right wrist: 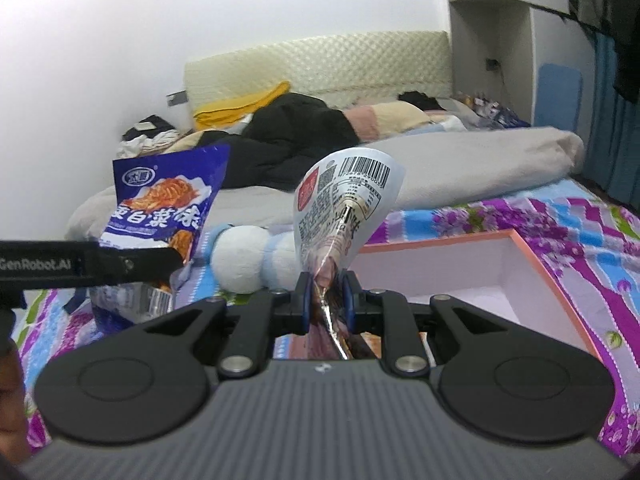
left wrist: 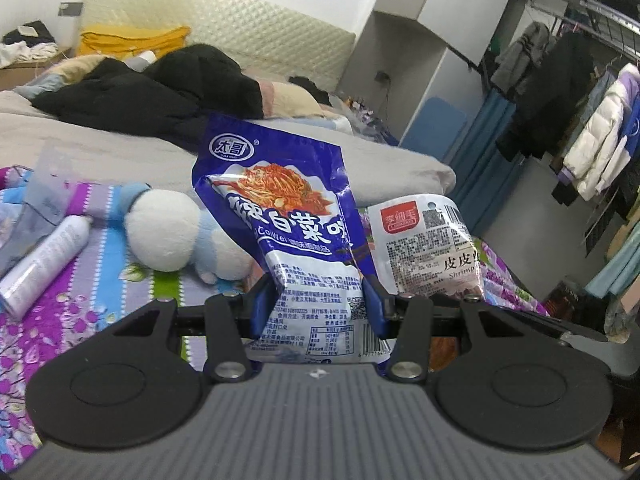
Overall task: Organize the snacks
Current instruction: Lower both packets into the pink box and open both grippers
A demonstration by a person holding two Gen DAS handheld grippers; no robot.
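Snacks are in both my grippers, held up over the bed. On the left a white spray can (left wrist: 44, 262) lies on the flowered sheet (left wrist: 100, 280), then a white and blue plush toy (left wrist: 172, 232). My left gripper (left wrist: 320, 300) stands about half open, its pads pressed on the lower part of a blue packet (left wrist: 280, 200) that stands upright. Just to its right, my right gripper (right wrist: 326, 296) is nearly closed, pinching the crumpled foot of a white shrimp packet (right wrist: 344, 208) (barcode side up, fanned open above the jaws). Further right, a pink-rimmed box (right wrist: 532, 264) lies open on the sheet below that packet.
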